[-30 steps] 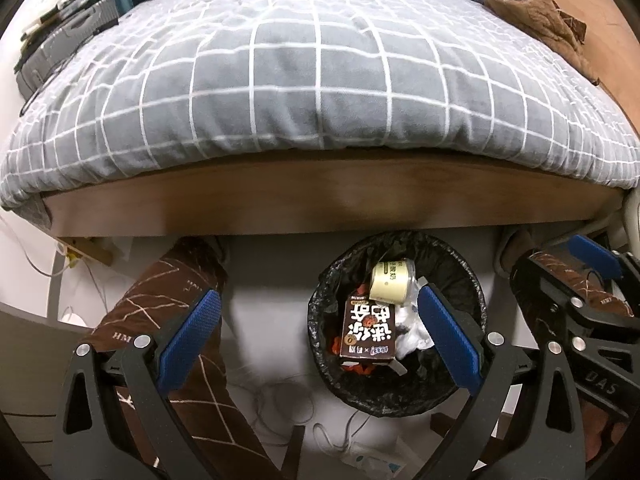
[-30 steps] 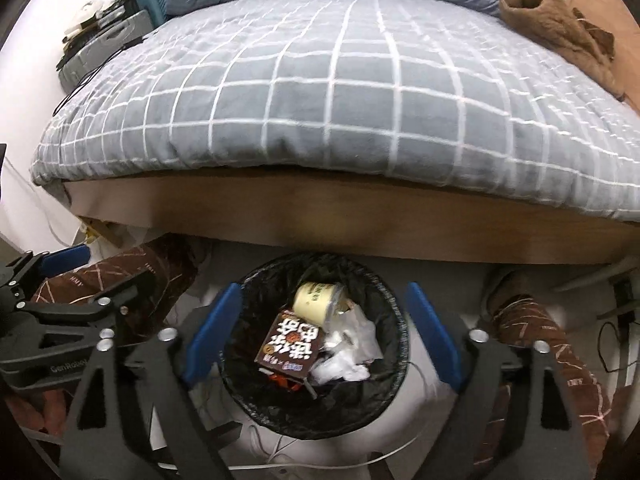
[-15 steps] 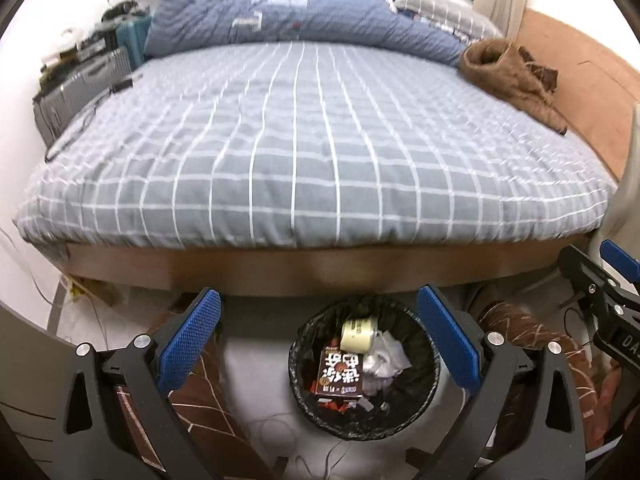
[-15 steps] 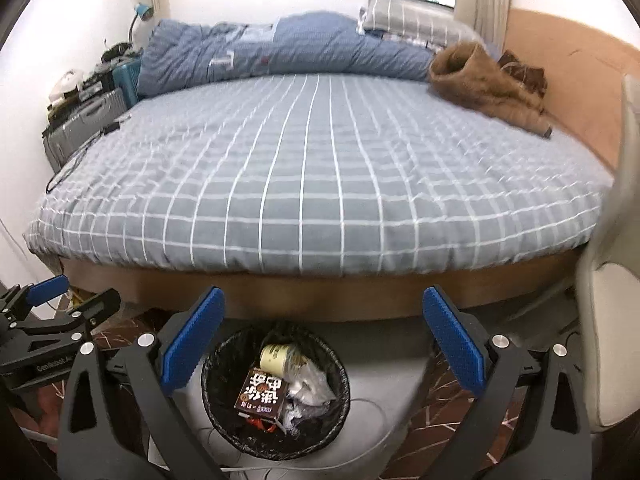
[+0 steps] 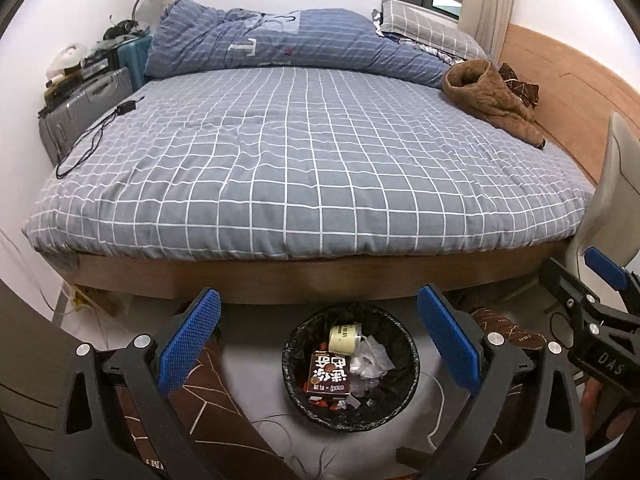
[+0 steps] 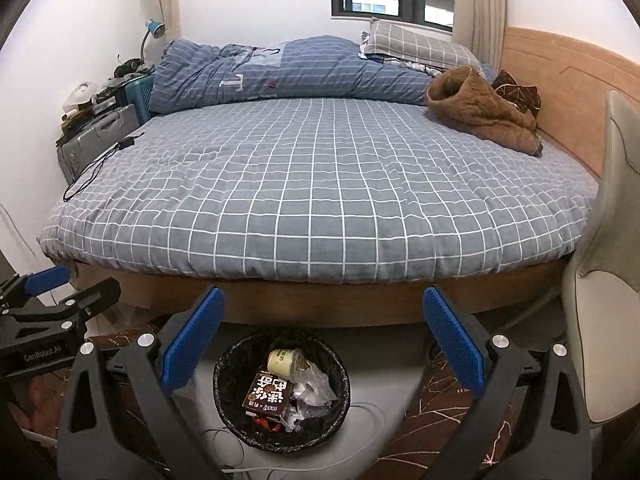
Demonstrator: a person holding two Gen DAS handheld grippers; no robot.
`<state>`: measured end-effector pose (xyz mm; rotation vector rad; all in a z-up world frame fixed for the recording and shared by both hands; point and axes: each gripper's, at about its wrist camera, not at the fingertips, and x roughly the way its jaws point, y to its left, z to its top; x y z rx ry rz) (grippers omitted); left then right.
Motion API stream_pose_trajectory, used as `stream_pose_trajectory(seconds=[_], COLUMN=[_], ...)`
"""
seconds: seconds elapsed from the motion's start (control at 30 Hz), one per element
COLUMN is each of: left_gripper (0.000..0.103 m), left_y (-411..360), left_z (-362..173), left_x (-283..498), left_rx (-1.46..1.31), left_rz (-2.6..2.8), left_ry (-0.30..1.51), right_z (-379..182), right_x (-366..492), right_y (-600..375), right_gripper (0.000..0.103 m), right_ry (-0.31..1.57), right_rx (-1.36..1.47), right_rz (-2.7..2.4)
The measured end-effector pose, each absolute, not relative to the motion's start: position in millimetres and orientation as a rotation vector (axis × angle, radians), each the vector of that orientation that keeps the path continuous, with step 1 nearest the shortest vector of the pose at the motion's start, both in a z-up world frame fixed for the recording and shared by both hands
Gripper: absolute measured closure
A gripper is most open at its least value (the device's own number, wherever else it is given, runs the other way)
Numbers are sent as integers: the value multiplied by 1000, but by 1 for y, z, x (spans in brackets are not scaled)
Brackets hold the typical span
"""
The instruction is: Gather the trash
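Both tools spread wide, nothing between the blue pads. Left tool (image 5: 318,344) aimed down over the bin (image 5: 296,384), pads flanking it at 9 and 3 o'clock, well above. Right tool (image 6: 323,344) likewise hanging over the bin (image 6: 224,396), empty. Right tool's black frame also in the left view at 3 o'clock; left tool's frame in the right view at 9 o'clock.

Bin on the floor at 6 o'clock, just beside the bed (image 5: 304,168) edge, lined with a black bag. Inside: a brown carton (image 5: 328,372) with white lettering lying flat, a pale cup (image 5: 344,338) on its side at 12 o'clock from the carton, crumpled clear wrap (image 5: 370,364) at 3 o'clock, orange scraps underneath.

Grey checked sheet across the bed. Blue duvet (image 5: 280,44) bunched at 12 o'clock, brown garment (image 5: 488,100) at 2 o'clock, black cable (image 5: 96,136) trailing at 10 o'clock. Suitcase (image 5: 80,112) beside the bed at 10 o'clock.
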<state>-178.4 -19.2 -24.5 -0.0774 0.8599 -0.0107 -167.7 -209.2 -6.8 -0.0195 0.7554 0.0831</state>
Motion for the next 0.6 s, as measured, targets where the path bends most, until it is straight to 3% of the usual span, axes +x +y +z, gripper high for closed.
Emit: stream_pose_trajectory(seconds=[0.6], left_gripper=[6], left_y=[-16], left_z=[-33], left_x=[-173], left_rx=[-63], left_rz=[11], left_ry=[861], right_z=[-19], right_x=[-159], right_y=[-205], right_gripper=[8], right_ry=[785], right_rx=[-24], right_rz=[78])
